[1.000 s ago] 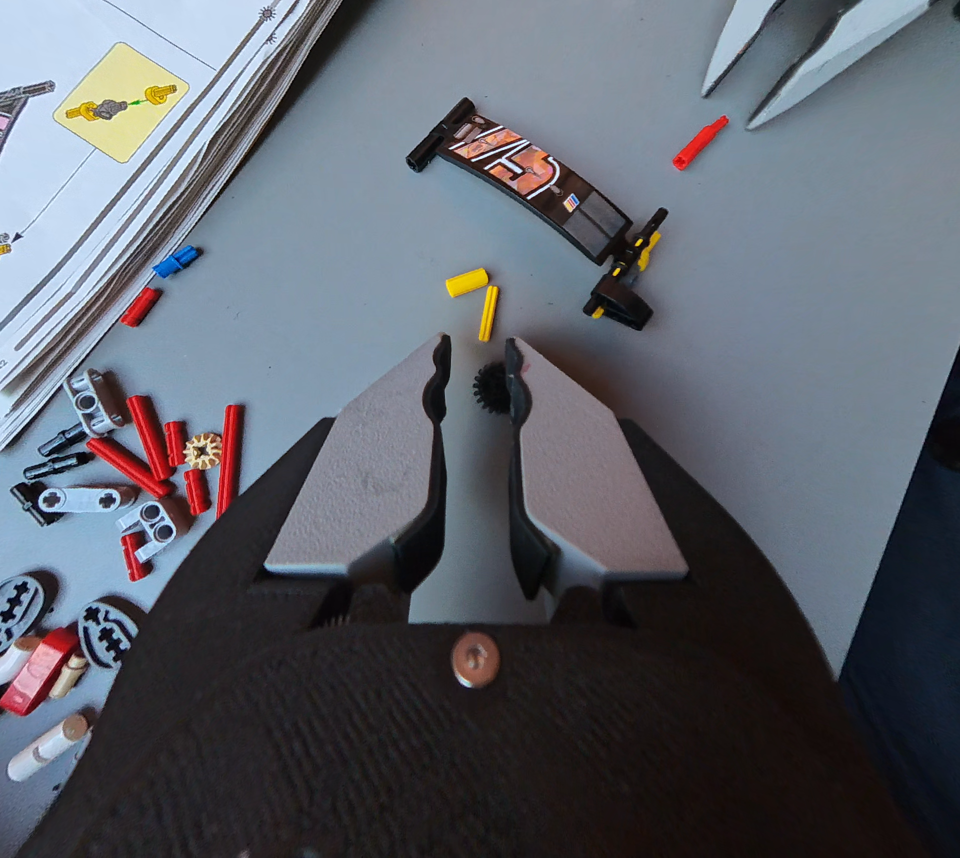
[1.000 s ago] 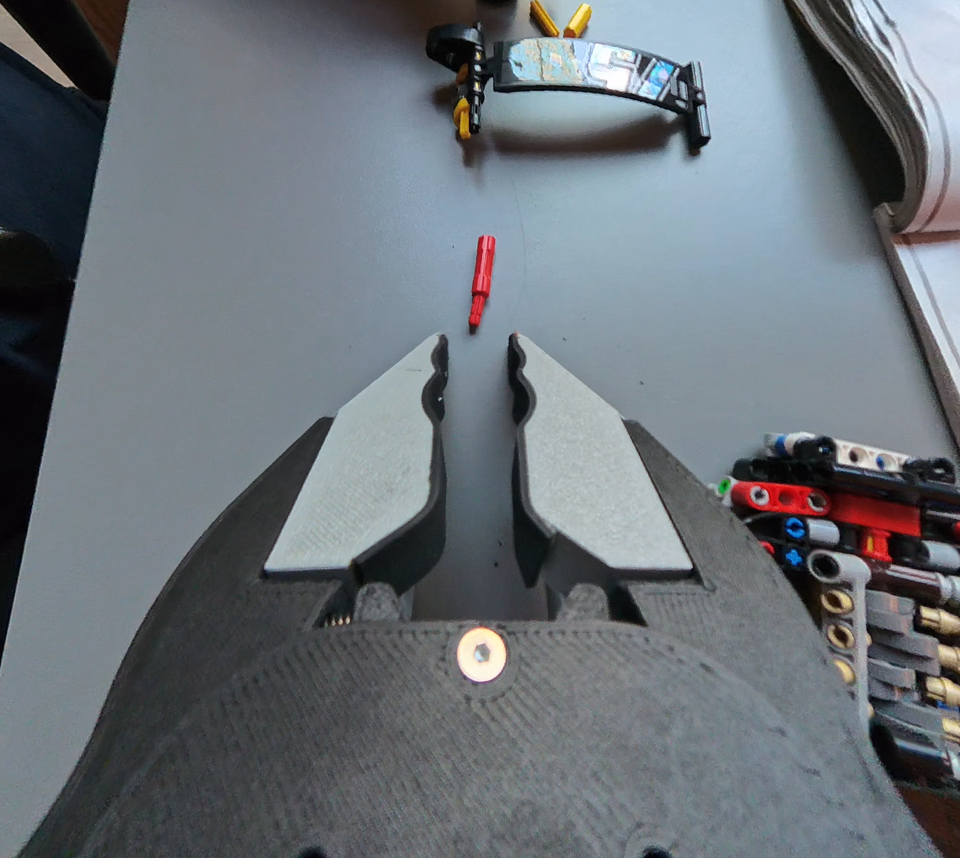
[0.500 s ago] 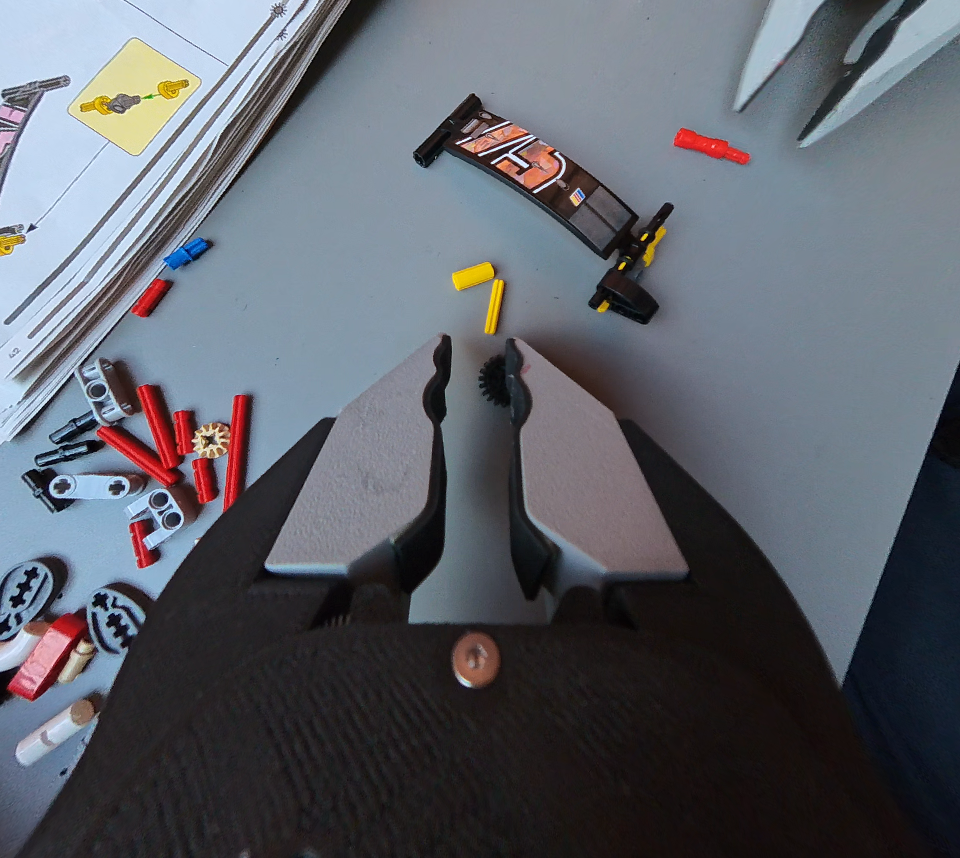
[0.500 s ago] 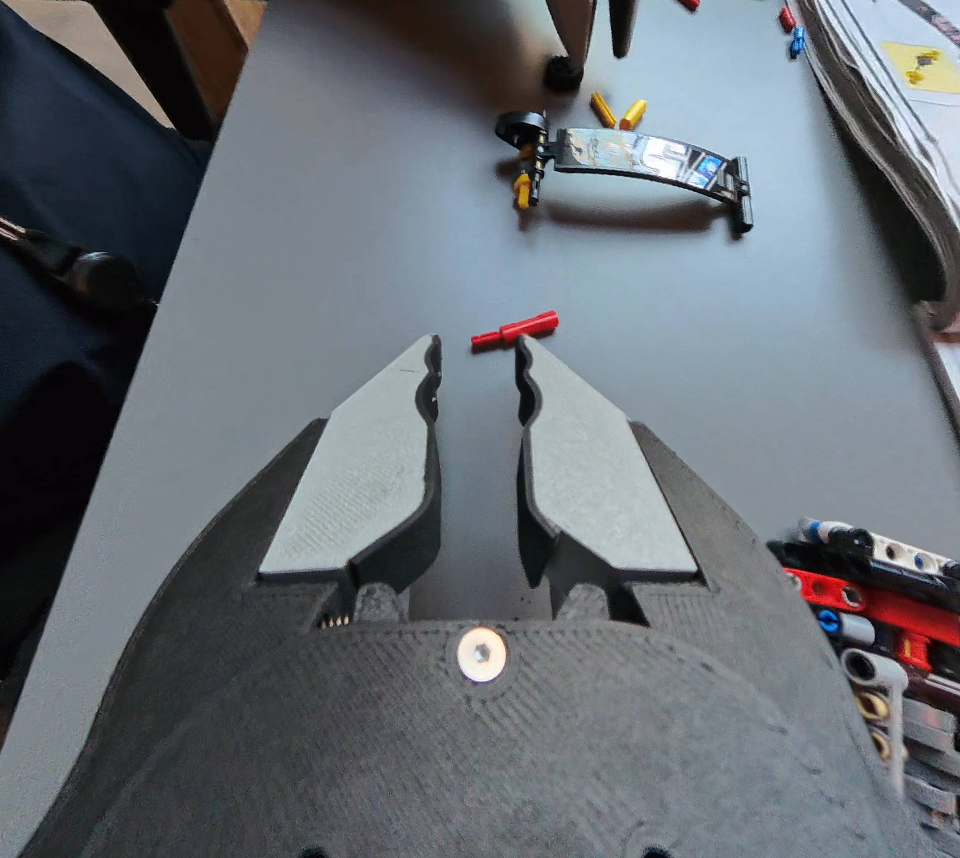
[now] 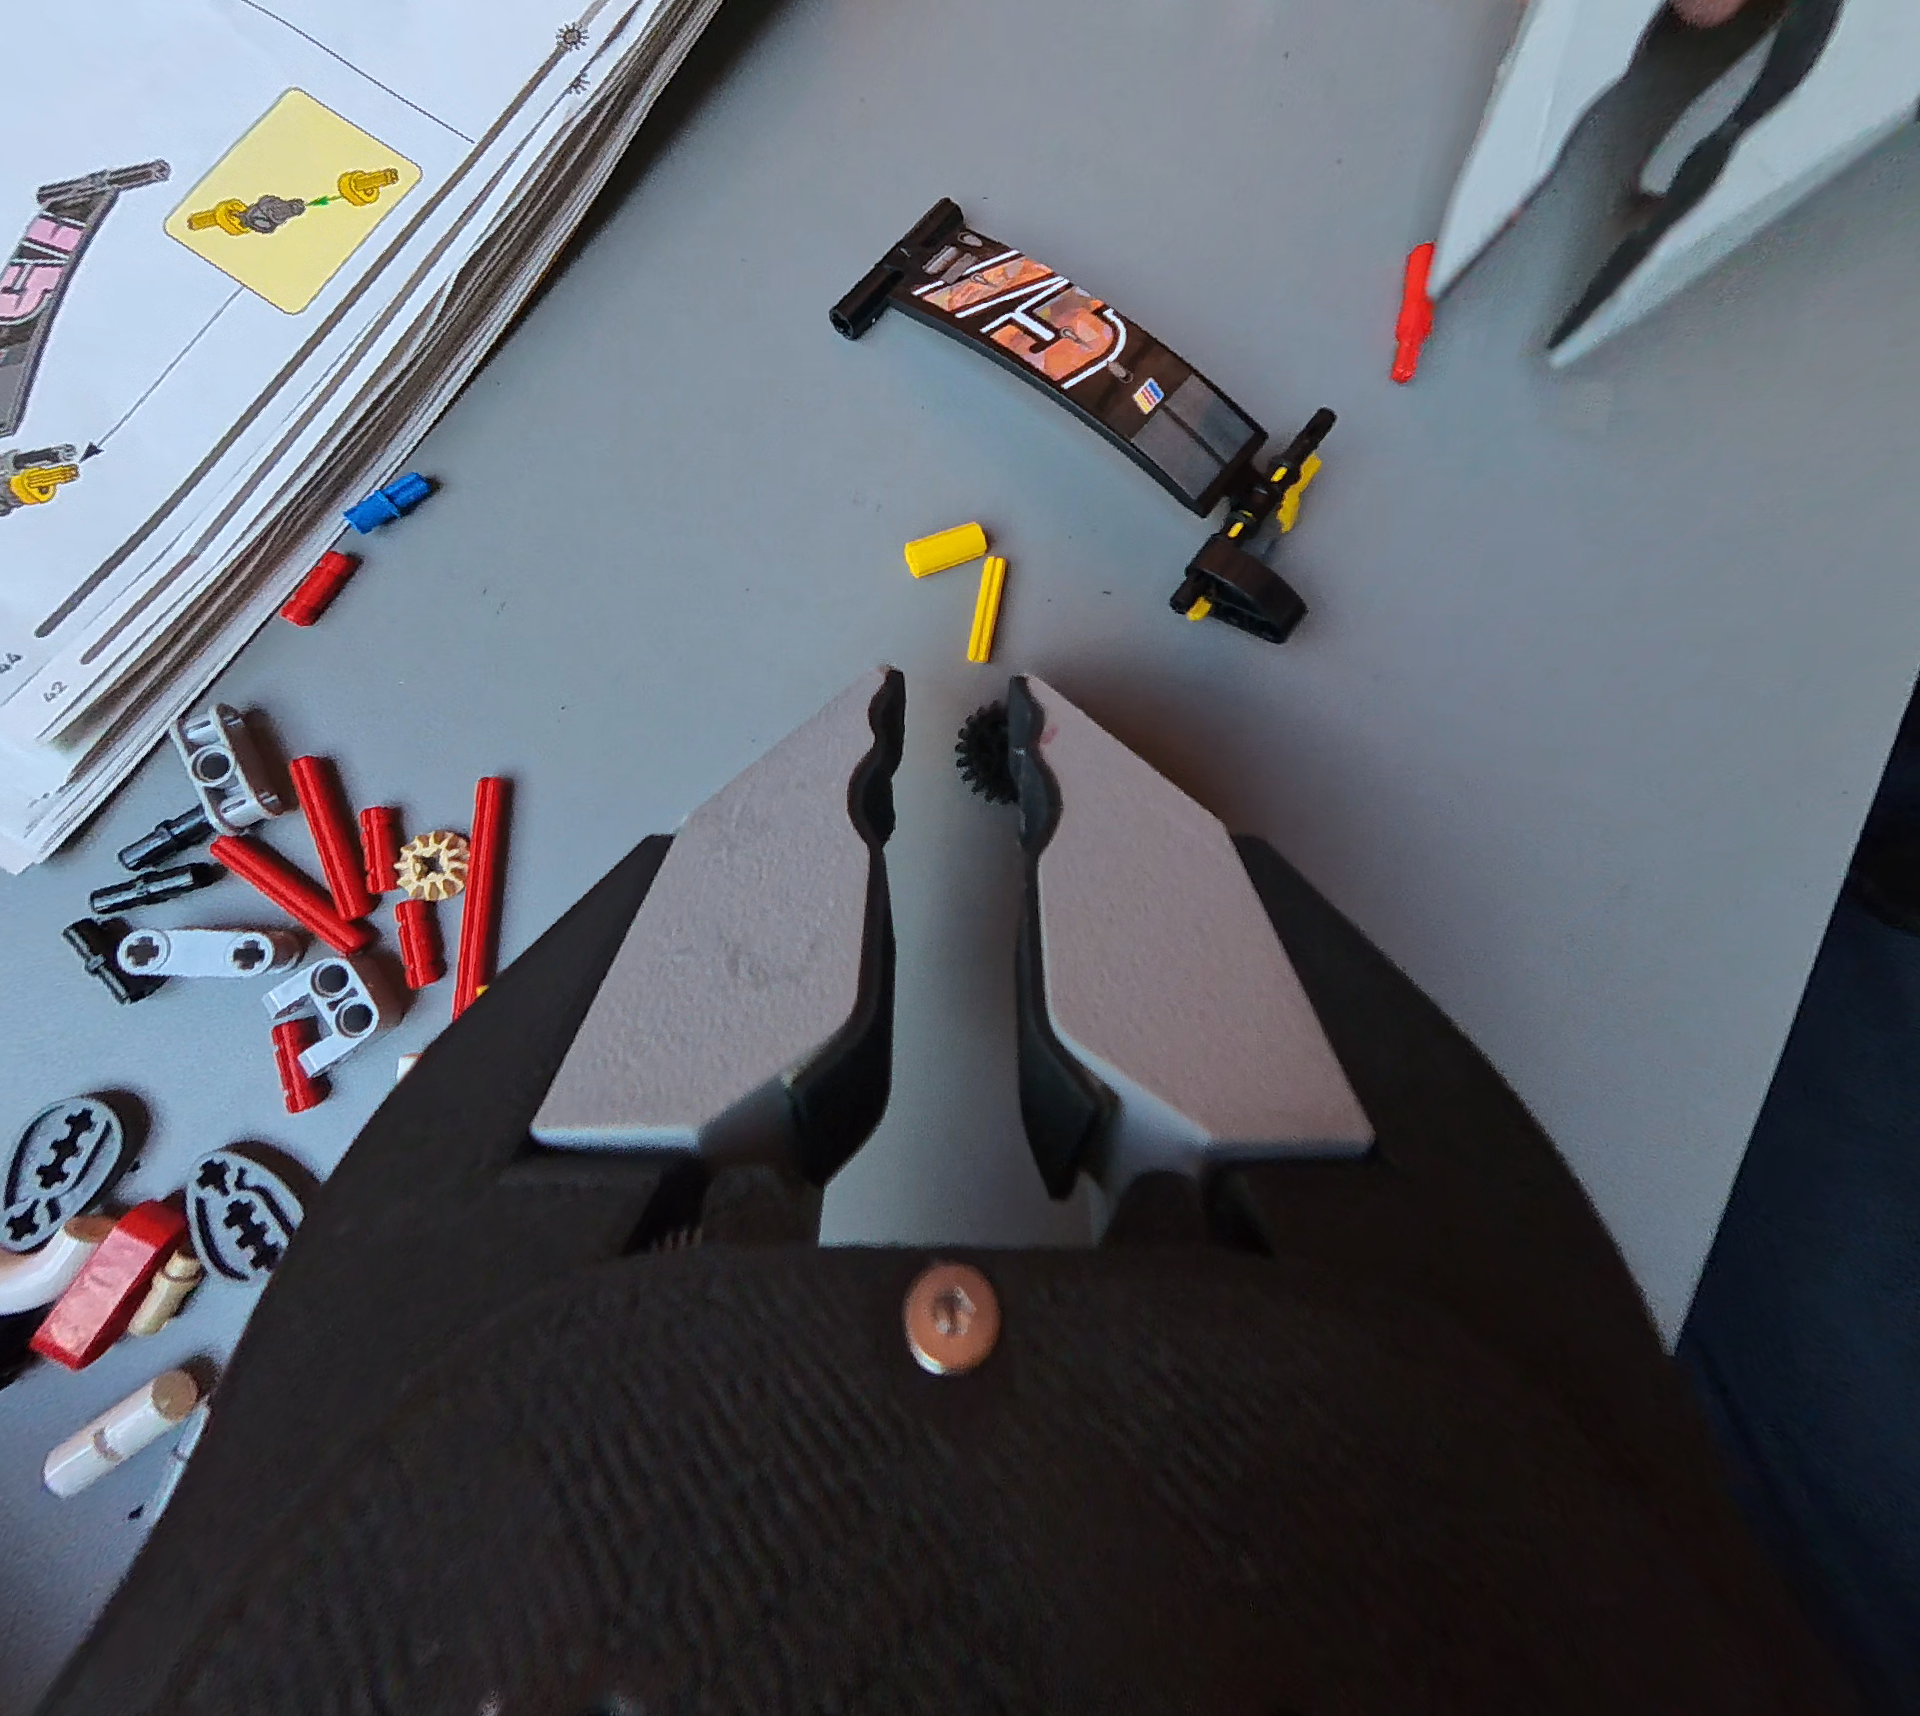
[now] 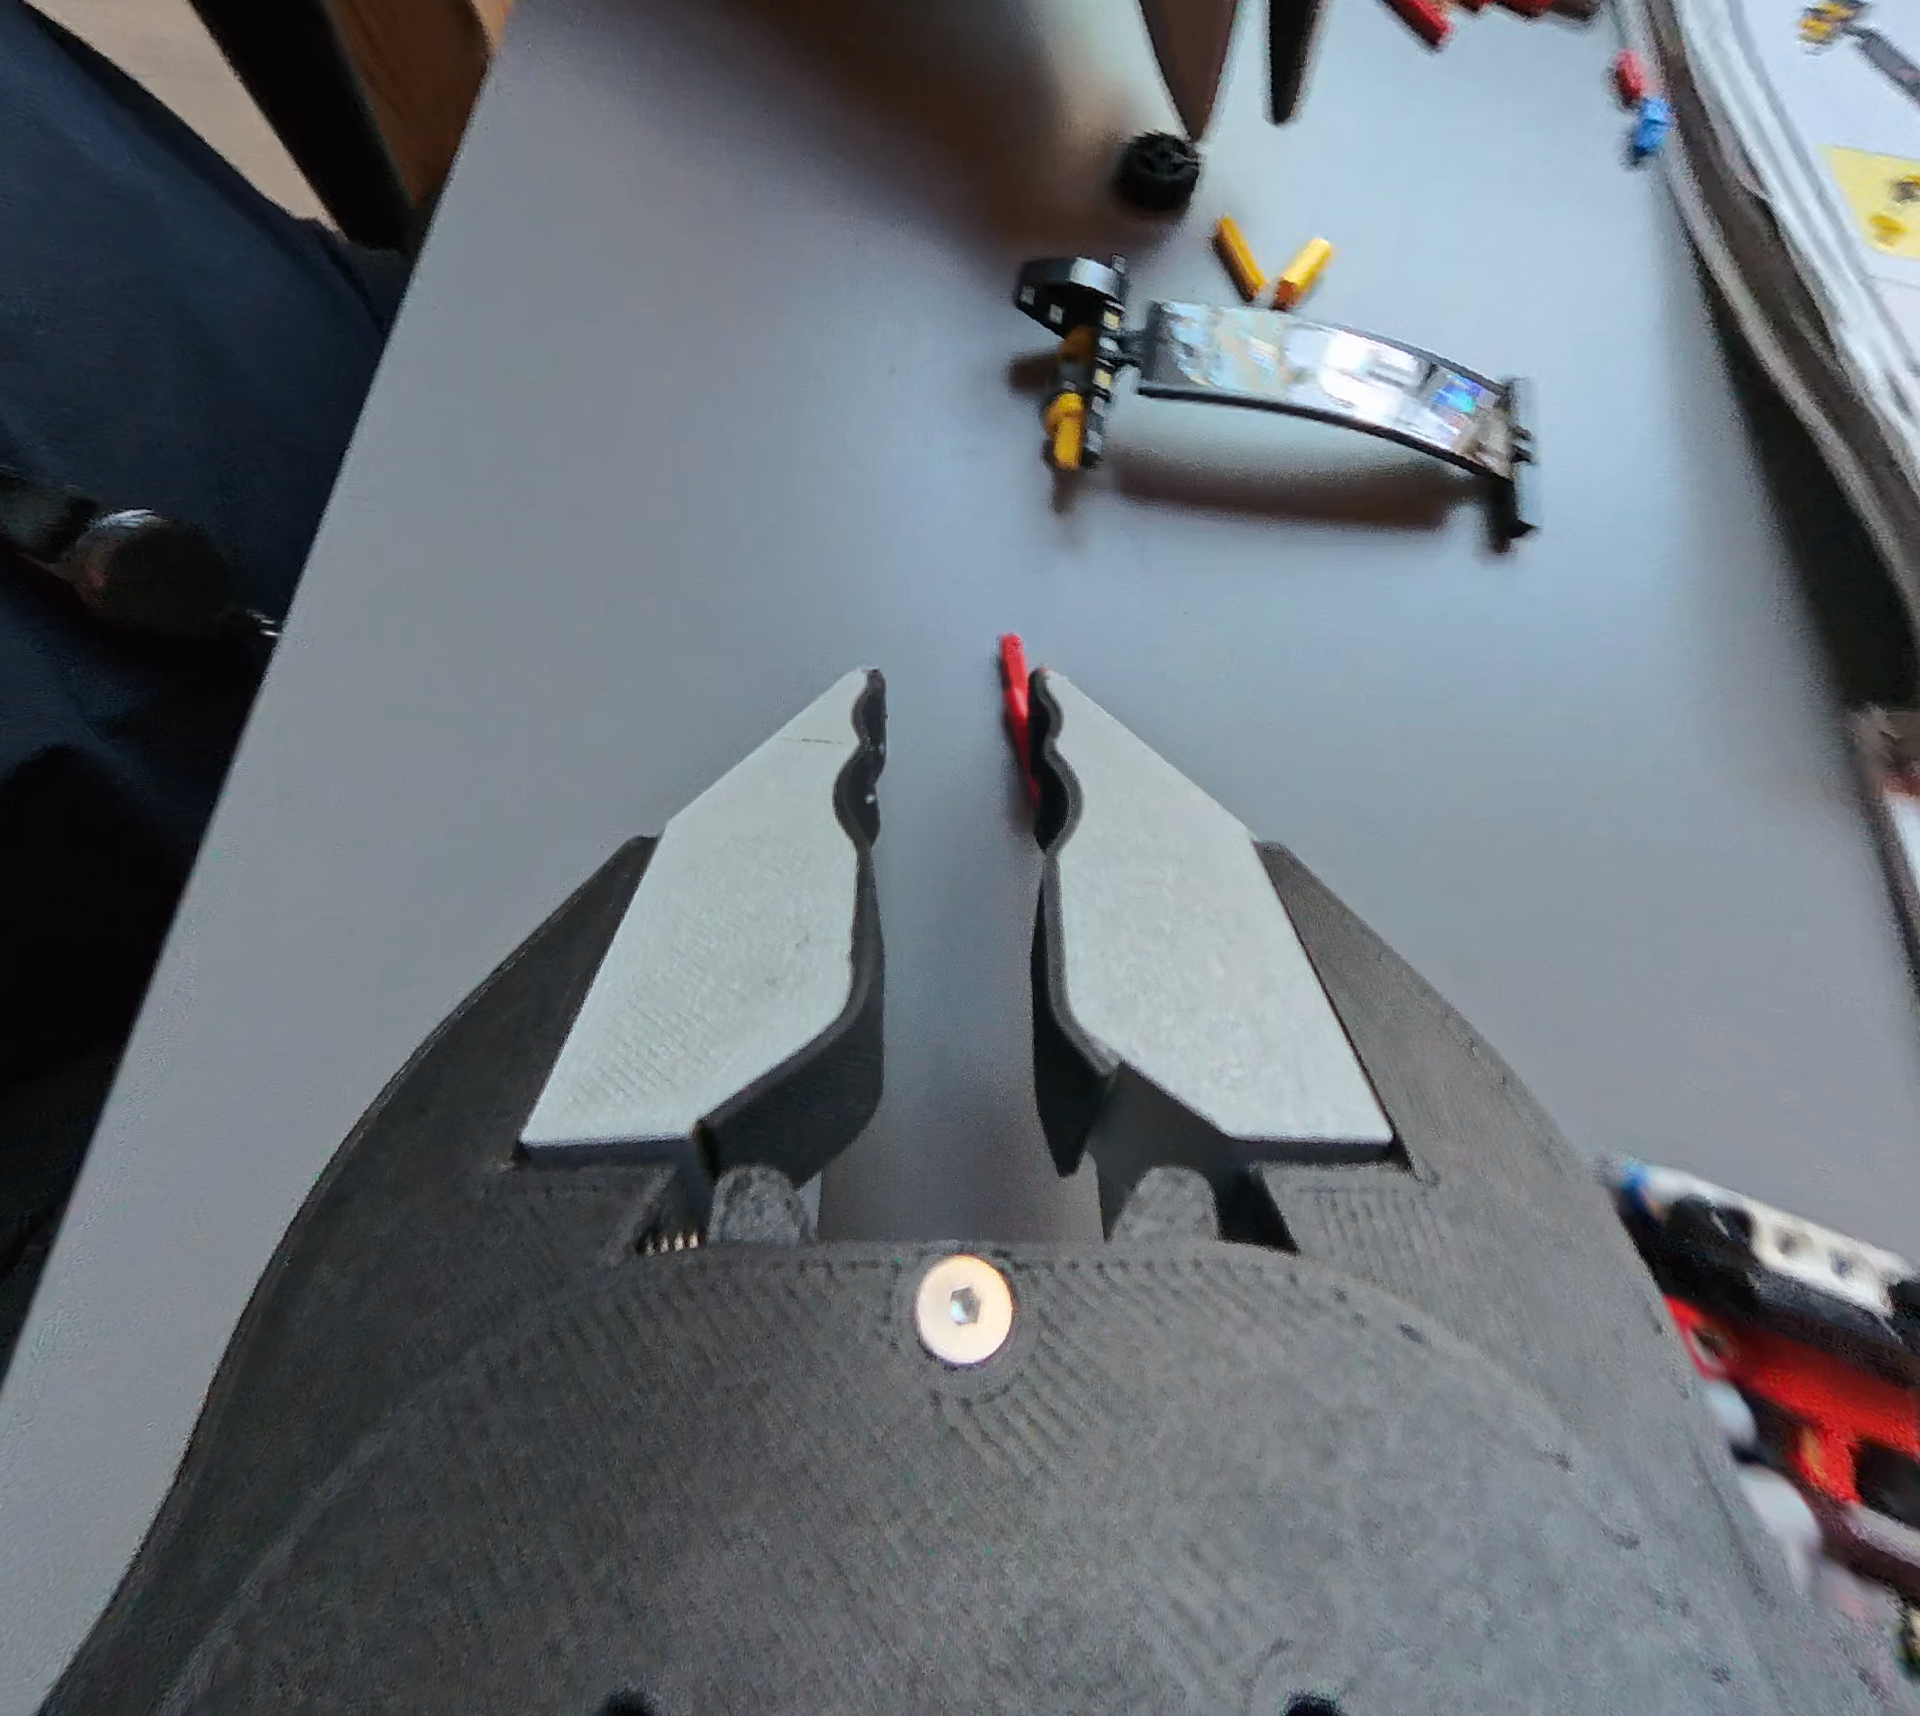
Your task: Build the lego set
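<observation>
Your left gripper (image 5: 954,695) hovered low over the table (image 5: 1558,731), fingers apart, nothing clamped; a black gear (image 5: 982,750) lay against its right finger (image 5: 1023,731), the other finger clear of it. Your right gripper (image 6: 956,695) also stood apart, a red pin (image 6: 1016,710) lying along its right finger (image 6: 1049,731), not pinched. Two yellow pins (image 5: 966,575) and the black curved panel (image 5: 1070,347) lay loose between the grippers. The booklet (image 5: 312,108) was open and red parts (image 5: 343,877) lay scattered: nothing picked up yet.
</observation>
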The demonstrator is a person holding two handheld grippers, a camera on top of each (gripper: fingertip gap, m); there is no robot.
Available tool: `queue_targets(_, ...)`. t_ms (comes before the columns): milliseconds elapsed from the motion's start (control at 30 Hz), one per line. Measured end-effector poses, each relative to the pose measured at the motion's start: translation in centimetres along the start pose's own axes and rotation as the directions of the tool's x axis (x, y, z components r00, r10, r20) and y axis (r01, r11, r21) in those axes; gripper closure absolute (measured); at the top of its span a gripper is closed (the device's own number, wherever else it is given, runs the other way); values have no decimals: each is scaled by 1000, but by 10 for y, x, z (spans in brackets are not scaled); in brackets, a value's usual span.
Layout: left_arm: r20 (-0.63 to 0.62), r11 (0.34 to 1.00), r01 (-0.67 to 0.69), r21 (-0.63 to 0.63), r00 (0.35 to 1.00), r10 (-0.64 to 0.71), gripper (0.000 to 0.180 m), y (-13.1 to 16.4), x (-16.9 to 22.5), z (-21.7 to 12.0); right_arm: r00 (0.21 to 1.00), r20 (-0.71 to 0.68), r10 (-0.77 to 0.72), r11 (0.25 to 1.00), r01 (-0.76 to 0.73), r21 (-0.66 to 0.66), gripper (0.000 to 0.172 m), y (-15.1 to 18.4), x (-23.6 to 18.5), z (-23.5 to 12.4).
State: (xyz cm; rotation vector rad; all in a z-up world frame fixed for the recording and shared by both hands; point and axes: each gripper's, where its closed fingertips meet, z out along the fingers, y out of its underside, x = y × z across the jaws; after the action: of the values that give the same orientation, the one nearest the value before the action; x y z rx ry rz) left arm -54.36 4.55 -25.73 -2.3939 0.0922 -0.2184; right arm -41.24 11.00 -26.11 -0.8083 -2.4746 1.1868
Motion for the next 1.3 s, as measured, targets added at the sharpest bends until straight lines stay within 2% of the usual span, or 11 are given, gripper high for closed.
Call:
queue_targets(100,-2,1000,-3,6,1000,3,164,-1,1,-2,998,-48,29,1000,-29,1,147,6,12,-9)
queue_targets(267,-5,999,-27,22,1000,27,165,-6,6,-7,998,-56,11,998,-15,-69,149,16,12,0)
queue_targets(400,11,999,-38,2,999,38,165,-2,3,-4,998,-60,-4,997,-1,-74,167,16,11,0)
queue_targets(600,2,1000,-22,-18,1000,23,164,1,1,1,998,-62,-3,997,-2,-74,167,18,11,-1)
queue_targets(800,-25,997,-70,-37,997,70,165,-8,7,7,998,-63,-3,997,-2,-74,167,18,11,-1)
queue_targets(1300,-43,985,-116,-125,993,111,166,-2,8,24,998,-64,-6,997,1,-74,166,18,10,-2)
